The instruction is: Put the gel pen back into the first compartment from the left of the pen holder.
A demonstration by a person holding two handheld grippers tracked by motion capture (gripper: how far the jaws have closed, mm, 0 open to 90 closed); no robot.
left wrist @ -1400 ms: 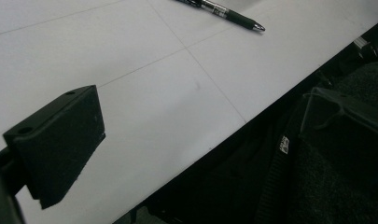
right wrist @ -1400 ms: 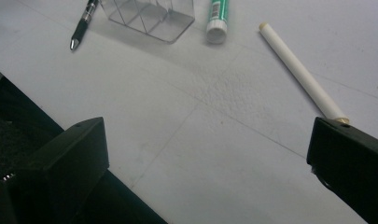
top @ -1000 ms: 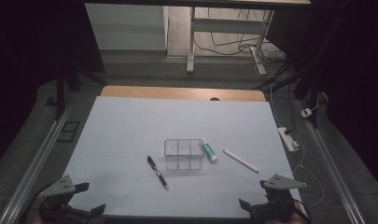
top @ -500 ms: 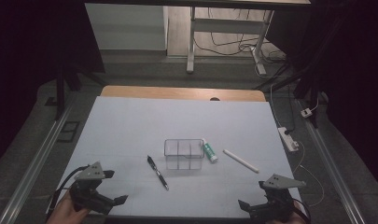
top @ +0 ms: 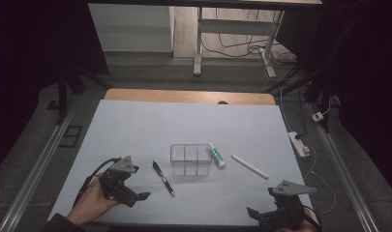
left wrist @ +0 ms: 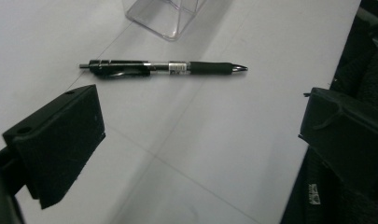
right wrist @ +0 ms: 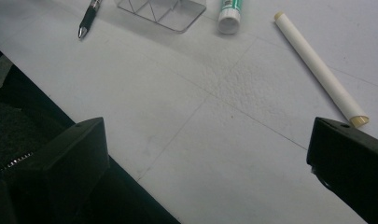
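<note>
Both jaws stand wide open, holding nothing. Your left gripper [top: 135, 195] approaches the pen [left wrist: 163, 68] beside the box [top: 190, 160]; next, straddle its barrel and close.

1. My left gripper [top: 130, 191] has its jaws spread wide, with bare white table [top: 135, 130] between it and the black pen [top: 163, 178]; nothing blocks that short gap.
2. Just past the pen stands the clear divided box [top: 190, 159] (its walls rise above the sheet), with the green-and-white tube [top: 217, 156] at its far side.
3. Ahead of my right gripper [top: 261, 215], jaws also apart, the sheet lies free up to the white stick [top: 249, 166].
</note>
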